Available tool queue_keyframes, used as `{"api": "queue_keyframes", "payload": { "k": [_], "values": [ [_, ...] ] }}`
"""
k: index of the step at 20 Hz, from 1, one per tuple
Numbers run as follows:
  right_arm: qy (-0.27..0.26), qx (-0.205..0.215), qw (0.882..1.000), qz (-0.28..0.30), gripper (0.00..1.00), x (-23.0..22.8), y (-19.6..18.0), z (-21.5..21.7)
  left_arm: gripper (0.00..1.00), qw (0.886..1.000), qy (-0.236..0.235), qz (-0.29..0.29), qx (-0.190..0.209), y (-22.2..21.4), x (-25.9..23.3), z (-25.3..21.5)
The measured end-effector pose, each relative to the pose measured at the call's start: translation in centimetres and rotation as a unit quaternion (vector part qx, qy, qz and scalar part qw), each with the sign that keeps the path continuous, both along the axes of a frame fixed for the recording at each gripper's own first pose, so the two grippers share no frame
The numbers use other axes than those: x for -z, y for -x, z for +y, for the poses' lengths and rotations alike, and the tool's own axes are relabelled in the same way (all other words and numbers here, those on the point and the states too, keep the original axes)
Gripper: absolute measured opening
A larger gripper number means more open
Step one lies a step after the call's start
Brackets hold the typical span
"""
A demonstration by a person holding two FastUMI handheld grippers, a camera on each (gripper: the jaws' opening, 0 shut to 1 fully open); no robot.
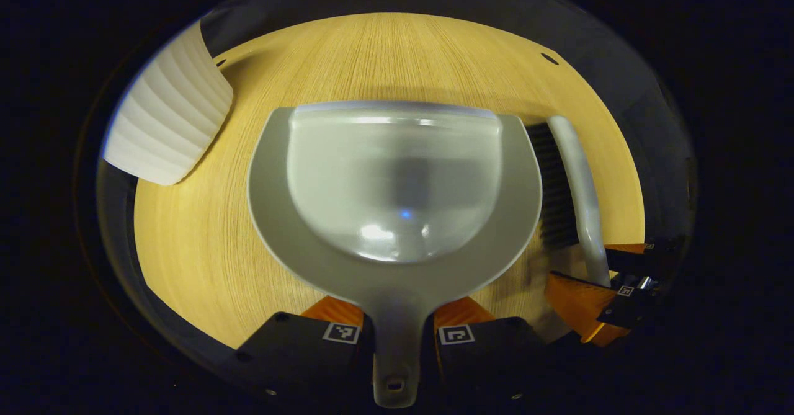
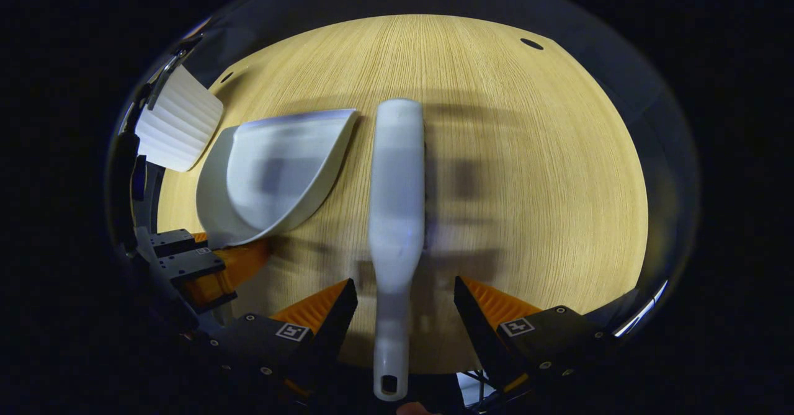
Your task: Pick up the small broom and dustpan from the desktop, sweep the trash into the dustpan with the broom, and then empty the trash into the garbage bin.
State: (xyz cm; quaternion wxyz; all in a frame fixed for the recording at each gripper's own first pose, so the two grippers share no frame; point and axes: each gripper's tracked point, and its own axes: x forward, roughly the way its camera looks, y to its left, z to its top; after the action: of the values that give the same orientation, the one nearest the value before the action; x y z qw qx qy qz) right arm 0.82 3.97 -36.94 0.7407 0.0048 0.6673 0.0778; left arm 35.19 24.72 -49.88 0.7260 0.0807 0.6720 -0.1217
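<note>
The left gripper (image 1: 397, 331) clamps the dustpan (image 1: 397, 185) handle. The broom (image 2: 397, 216) handle lies between the right gripper's (image 2: 406, 306) spread fingers, untouched.

Your left tool (image 1: 397, 325) shows two orange wedge fingers (image 1: 332, 311) on black blocks, each carrying a square black-and-white marker and small screws. Your right tool (image 2: 406, 306) matches: ribbed orange fingers (image 2: 496, 306), black mounts, square markers, screws.

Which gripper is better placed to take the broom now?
Right. The right gripper has its open fingers straddling the broom handle. The left gripper sits around the dustpan handle, so it suits the dustpan instead.
</note>
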Motion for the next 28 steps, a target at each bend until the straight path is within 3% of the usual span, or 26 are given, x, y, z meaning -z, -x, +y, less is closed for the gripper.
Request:
{"api": "queue_keyframes", "payload": {
  "k": [7,9,10,13,19,22,24,26,28],
  "values": [
    [-0.015,0.010,1.000,-0.016,0.95,-0.5,-0.8,0.3,0.38,1.000,-0.017,-0.002,-0.012,-0.1,0.9,-0.1],
    [-0.013,0.013,1.000,-0.025,0.95,-0.8,-0.8,-0.1,0.49,1.000,-0.011,-0.012,0.001,-0.1,1.3,0.2],
    [-0.012,0.016,0.999,-0.032,0.95,-1.1,-1.1,-0.3,0.61,1.000,-0.011,-0.021,0.006,-0.2,1.4,0.5],
    [-0.010,0.023,0.997,-0.066,0.95,-2.7,-2.1,-0.9,0.67,0.999,-0.004,-0.046,0.004,-0.7,1.3,1.5],
    [0.007,0.030,0.986,-0.161,0.95,-8.4,-5.0,-2.7,0.69,0.993,0.024,-0.114,-0.003,-2.0,-1.1,2.2],
    [0.011,0.030,0.973,-0.227,0.95,-12.0,-7.1,-3.4,0.70,0.976,0.015,-0.216,0.003,-5.5,-4.0,2.3],
    [-0.004,0.033,0.962,-0.269,0.95,-15.2,-8.5,-3.1,0.92,0.960,0.024,-0.279,-0.003,-7.7,-6.1,1.5],
    [-0.015,0.044,0.946,-0.320,0.95,-18.9,-10.0,-2.7,0.94,0.938,0.035,-0.344,-0.014,-9.5,-7.9,1.7],
    [-0.021,0.055,0.921,-0.384,0.95,-22.9,-11.7,-2.7,0.94,0.910,0.048,-0.412,-0.024,-11.3,-10.7,1.8]
  ]
}}
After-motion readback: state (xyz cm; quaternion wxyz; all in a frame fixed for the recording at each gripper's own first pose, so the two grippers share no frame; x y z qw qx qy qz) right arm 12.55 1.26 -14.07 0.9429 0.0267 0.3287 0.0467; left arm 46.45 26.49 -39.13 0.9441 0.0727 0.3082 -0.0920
